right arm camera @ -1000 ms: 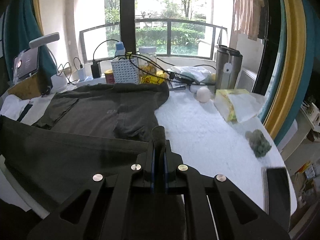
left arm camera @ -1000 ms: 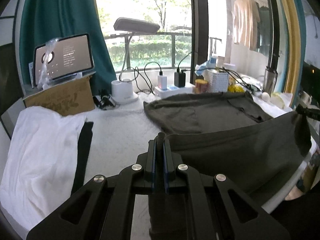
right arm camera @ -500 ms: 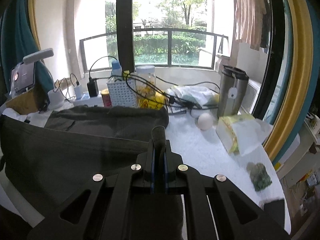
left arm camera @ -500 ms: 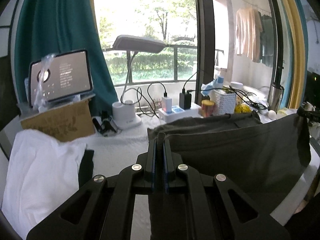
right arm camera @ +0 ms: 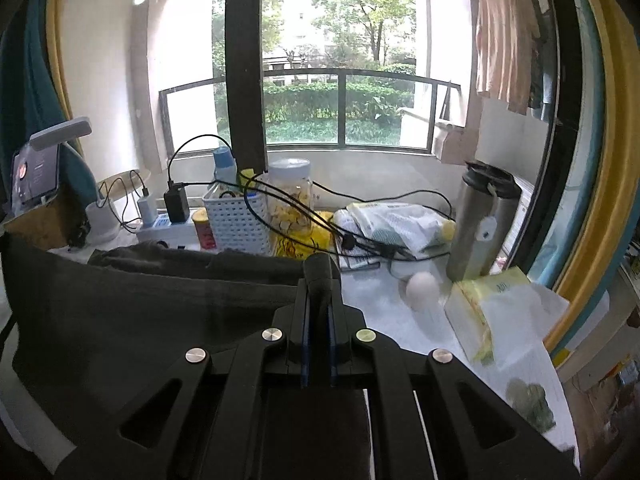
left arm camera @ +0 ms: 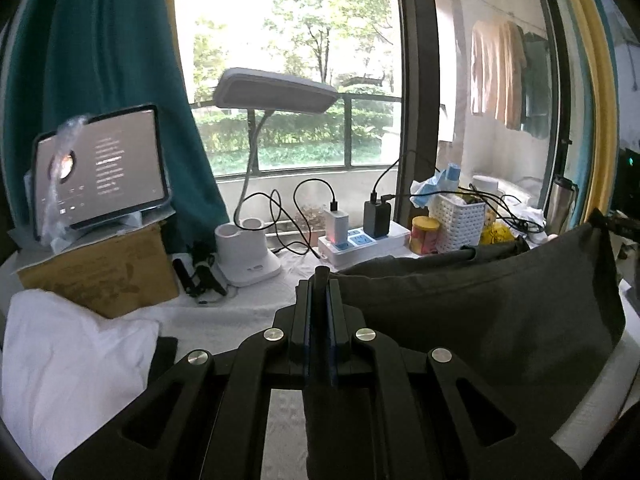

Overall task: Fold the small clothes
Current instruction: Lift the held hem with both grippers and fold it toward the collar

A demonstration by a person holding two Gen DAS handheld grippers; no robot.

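Observation:
A dark olive garment point(left arm camera: 480, 320) hangs stretched between both grippers above the white table. My left gripper point(left arm camera: 319, 280) is shut on one corner of its raised edge. My right gripper point(right arm camera: 319, 270) is shut on the other corner, and the cloth point(right arm camera: 140, 312) spreads to the left of it. The far part of the garment lies bunched on the table point(right arm camera: 192, 258) behind the lifted edge. The right gripper's tip shows at the right edge of the left wrist view point(left arm camera: 600, 218).
A white cloth point(left arm camera: 68, 364) lies at the left, next to a cardboard box point(left arm camera: 100, 272) with a tablet point(left arm camera: 100, 168). A desk lamp point(left arm camera: 248, 256), power strip point(left arm camera: 360, 240) and white basket point(left arm camera: 460, 220) line the back. A steel flask point(right arm camera: 484, 220), egg point(right arm camera: 422, 286) and tissue pack point(right arm camera: 500, 312) stand at the right.
Both grippers have lifted the near edge of the garment higher and carried it toward the back of the table. The cloth now hides more of the part lying flat.

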